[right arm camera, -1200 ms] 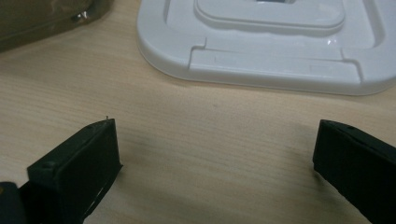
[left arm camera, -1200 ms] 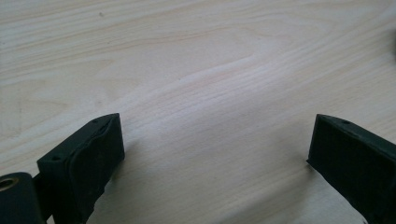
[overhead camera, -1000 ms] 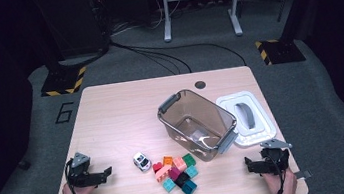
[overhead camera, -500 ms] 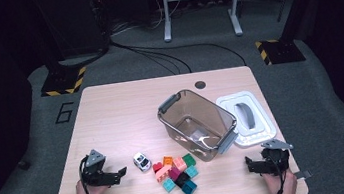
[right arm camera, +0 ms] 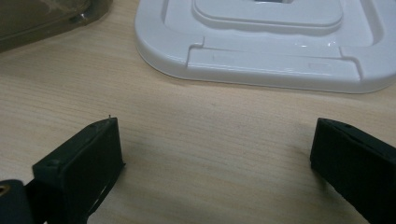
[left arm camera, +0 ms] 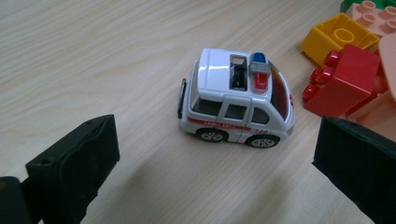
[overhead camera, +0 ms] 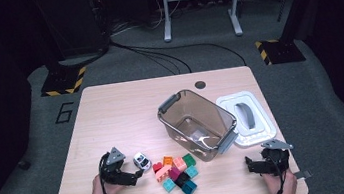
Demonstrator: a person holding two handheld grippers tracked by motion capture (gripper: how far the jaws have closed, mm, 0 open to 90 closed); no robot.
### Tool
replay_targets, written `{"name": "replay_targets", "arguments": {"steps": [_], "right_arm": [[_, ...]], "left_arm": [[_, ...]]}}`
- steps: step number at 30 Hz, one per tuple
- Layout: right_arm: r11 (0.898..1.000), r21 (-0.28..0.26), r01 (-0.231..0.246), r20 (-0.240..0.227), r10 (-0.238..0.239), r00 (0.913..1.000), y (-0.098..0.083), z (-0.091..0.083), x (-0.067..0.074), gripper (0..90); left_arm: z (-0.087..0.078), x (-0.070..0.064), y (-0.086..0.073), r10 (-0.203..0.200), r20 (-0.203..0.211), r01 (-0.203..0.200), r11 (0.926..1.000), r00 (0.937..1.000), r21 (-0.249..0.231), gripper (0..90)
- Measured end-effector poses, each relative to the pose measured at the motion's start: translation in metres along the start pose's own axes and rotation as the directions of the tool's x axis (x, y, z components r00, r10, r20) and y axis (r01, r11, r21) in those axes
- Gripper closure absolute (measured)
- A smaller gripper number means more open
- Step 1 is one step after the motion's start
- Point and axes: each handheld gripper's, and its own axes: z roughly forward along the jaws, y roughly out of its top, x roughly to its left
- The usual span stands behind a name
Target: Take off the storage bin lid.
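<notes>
Left hand-held gripper (overhead camera: pixel 132 175) sits at near left of the desk (overhead camera: pixel 112 115), jaws spread wide, nothing between the pads; it points at the toy car (overhead camera: pixel 141 161), which stands on the desk just past the jaws, not touched. Left gripper view: toy car (left arm camera: pixel 237 99) is glossy white plastic, rounded van shape, red stripe along the side with small lettering too blurred to read, blue and red light bar on the roof, silver wheels. Just right of it a red block (left arm camera: pixel 345 81), then a yellow block (left arm camera: pixel 338 38), both studded plastic. The high view shows the whole block pile (overhead camera: pixel 176 174) right of the car, red, orange, pink, green, teal pieces, near the desk's near edge.

Right hand-held gripper (overhead camera: pixel 264 163) at near right, jaws also spread, empty, over bare wood-grain desk. Right gripper view: white lid (right arm camera: pixel 266 42), smooth moulded plastic, rounded corners, lying flat just beyond the jaws. High view: lid (overhead camera: pixel 246 117) beside the clear brownish bin (overhead camera: pixel 196 124) with grey handles. Floor (overhead camera: pixel 22 122) carries a painted "6" (overhead camera: pixel 63 112).
</notes>
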Motion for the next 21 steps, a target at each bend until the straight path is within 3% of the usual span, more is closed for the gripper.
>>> {"name": "replay_targets", "arguments": {"steps": [10, 13, 14, 19, 21], "right_arm": [[1.0, -0.002, -0.003, 0.001, 0.003, 1.0, 0.0, 0.0, 0.0, 1.4], [1.0, -0.002, -0.004, 0.001, 0.004, 1.0, 0.0, 0.0, 0.0, 1.4], [1.0, -0.001, -0.002, 0.001, 0.002, 1.0, 0.0, 0.0, 0.0, 1.4], [1.0, -0.002, -0.005, 0.001, 0.005, 1.0, 0.0, 0.0, 0.0, 1.4], [1.0, -0.002, -0.003, 0.001, 0.003, 1.0, 0.0, 0.0, 0.0, 1.4]], "left_arm": [[0.011, -0.007, 0.006, 0.032, 0.033, -0.032, 0.9995, 0.9989, -0.004, 12.7], [0.012, -0.008, 0.007, 0.054, 0.029, -0.055, 0.9985, 0.9981, 0.007, 15.5], [0.014, -0.009, 0.007, 0.041, 0.028, -0.041, 0.9991, 0.9988, 0.002, 16.5], [0.016, -0.011, 0.007, 0.07, 0.018, -0.07, 0.9975, 0.9974, 0.009, 22.3], [0.017, -0.012, 0.006, 0.062, 0.017, -0.062, 0.9981, 0.9979, 0.001, 24.6]]}}
